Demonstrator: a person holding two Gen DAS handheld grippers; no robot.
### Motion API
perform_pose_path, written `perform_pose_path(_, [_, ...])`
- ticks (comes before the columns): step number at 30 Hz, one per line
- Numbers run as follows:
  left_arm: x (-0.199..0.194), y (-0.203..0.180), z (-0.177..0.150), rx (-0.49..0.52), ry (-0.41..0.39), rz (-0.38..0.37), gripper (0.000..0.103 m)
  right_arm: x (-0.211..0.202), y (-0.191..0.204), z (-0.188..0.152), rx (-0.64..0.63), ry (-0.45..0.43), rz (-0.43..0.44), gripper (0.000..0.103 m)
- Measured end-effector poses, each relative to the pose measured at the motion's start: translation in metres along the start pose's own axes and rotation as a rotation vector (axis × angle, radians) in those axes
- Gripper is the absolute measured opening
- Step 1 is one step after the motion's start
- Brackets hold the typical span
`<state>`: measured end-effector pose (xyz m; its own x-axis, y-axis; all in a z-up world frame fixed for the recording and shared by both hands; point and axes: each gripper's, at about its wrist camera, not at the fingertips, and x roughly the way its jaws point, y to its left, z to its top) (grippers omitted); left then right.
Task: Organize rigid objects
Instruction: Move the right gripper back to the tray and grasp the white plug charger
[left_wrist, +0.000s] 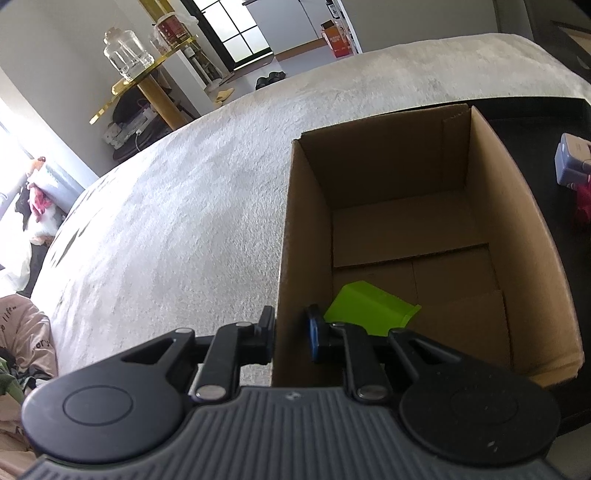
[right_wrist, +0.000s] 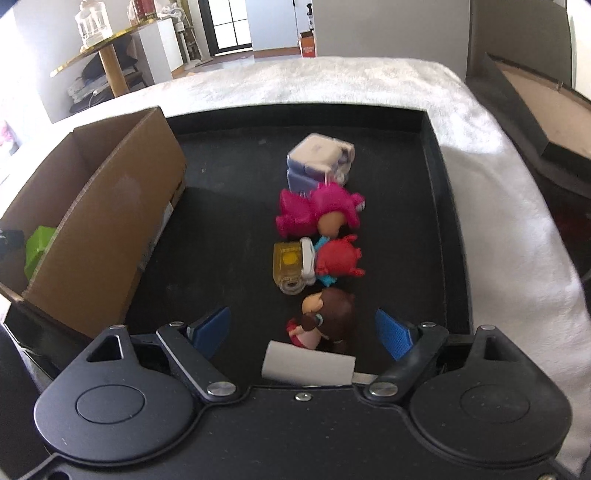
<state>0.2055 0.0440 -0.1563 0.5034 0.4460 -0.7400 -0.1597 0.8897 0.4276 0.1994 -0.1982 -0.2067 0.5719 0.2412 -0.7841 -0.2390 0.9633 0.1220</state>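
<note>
While the left gripper (left_wrist: 290, 334) clamps the cardboard box (left_wrist: 517, 221) wall at lower centre, the right gripper (right_wrist: 301, 332) stands open astride the brown-haired figurine (right_wrist: 325, 317), lying lengthwise at lower centre on the black tray (right_wrist: 229, 206).

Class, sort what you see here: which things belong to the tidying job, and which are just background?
Job:
cardboard box
green plastic piece inside it
brown-haired doll
red figure
yellow clear case
pink figure
lilac cube
black tray

Background:
glass jar
gold table
white blanket
</note>
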Motion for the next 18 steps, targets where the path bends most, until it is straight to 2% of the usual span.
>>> perform_pose_path(5, [0.0, -0.002, 0.002, 0.005, 0.006, 0.01, 0.017, 0.012, -0.007, -0.007, 0.01, 0.015, -0.041, 0.081])
perform_pose_path(10, [-0.002, -0.005, 0.003, 0.009, 0.009, 0.018, 0.017, 0.003, -0.011, -0.021, 0.028, 0.024, -0.115, 0.081])
perform_pose_path(13, [-0.002, -0.006, 0.003, 0.014, 0.01, 0.024, 0.017, 0.0, -0.009, -0.028, 0.03, 0.022, -0.127, 0.08])
perform_pose_path(16, [-0.003, -0.008, 0.003, 0.021, 0.01, 0.029, 0.018, 0.0, -0.006, -0.029, 0.011, -0.003, -0.123, 0.075])
perform_pose_path(18, [-0.004, -0.008, 0.003, 0.024, 0.009, 0.031, 0.018, -0.003, -0.004, -0.029, -0.003, -0.023, -0.117, 0.061])
